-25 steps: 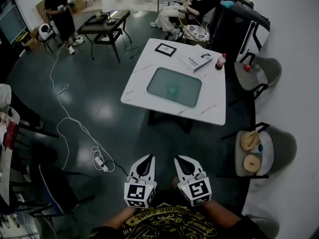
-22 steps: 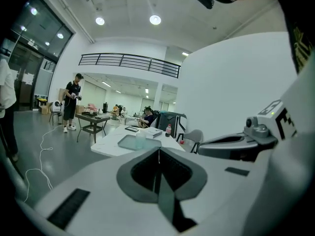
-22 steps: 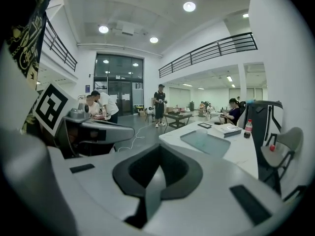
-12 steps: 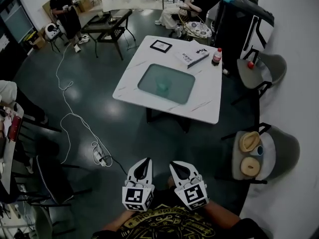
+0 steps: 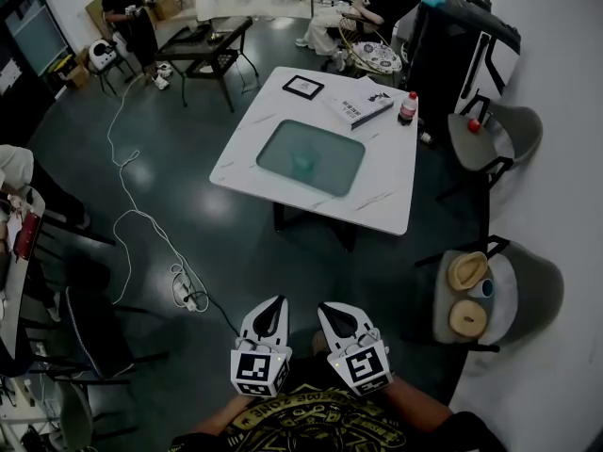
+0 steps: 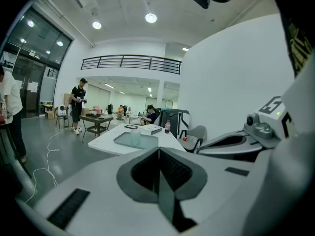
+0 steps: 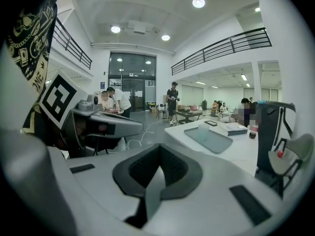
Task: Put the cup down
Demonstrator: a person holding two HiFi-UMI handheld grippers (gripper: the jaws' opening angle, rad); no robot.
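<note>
The cup (image 5: 303, 162) stood upright in the middle of a shallow tray (image 5: 337, 173) on the white tabletop (image 5: 388, 188), well apart from both grippers. It looked pale and see-through, probably thin plastic or glass: light, smooth and a bit slippery, and likely to tip or crack if squeezed hard. The best hold would be across its wall at about mid-height, with gentle pressure. Whether it held any liquid could not be told. Past the tray lay a book (image 5: 358, 108), a bottle (image 5: 408, 107) and a small dark frame (image 5: 303, 87), all near the far edge. The left gripper (image 5: 274, 305) and the right gripper (image 5: 332, 311) were held low, close to the person's body over the dark floor, each with its jaws pressed together on nothing. Since the cup already sat on the tray, no grasp was under way
</note>
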